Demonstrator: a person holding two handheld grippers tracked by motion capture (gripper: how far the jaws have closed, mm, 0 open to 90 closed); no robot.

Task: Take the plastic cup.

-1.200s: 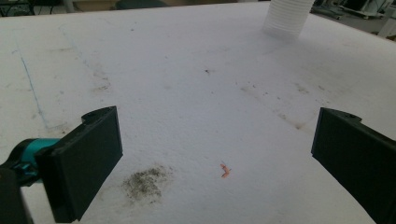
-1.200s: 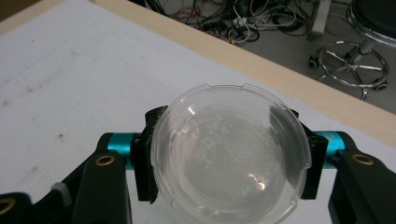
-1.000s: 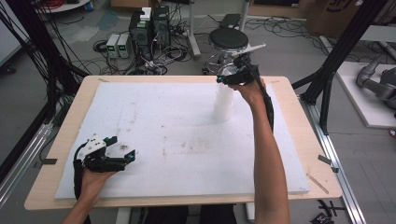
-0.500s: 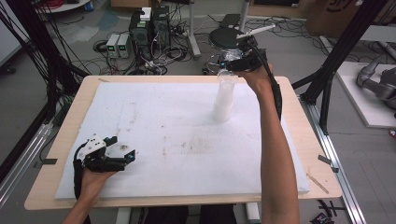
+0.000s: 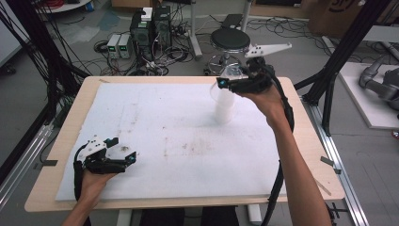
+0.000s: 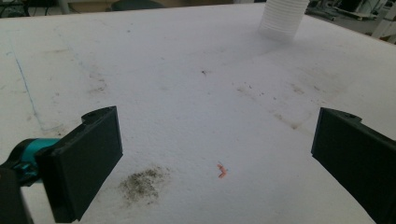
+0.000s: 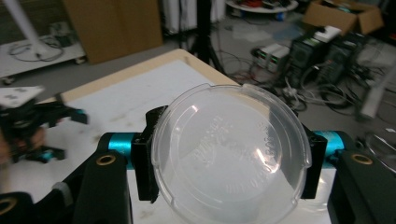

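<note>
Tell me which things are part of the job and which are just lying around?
Part of the job:
- clear lid, gripped in the right tool
- white cup stack on the table

Just lying around:
- left tool, open and resting
- stool
- black boxes and cables on the floor
- cardboard box

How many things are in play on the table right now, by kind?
Clear plastic lid, gripped in the right gripper: 1
White cup stack on the white mat: 1
Grippers, including the open left gripper: 2
Total: 4
</note>
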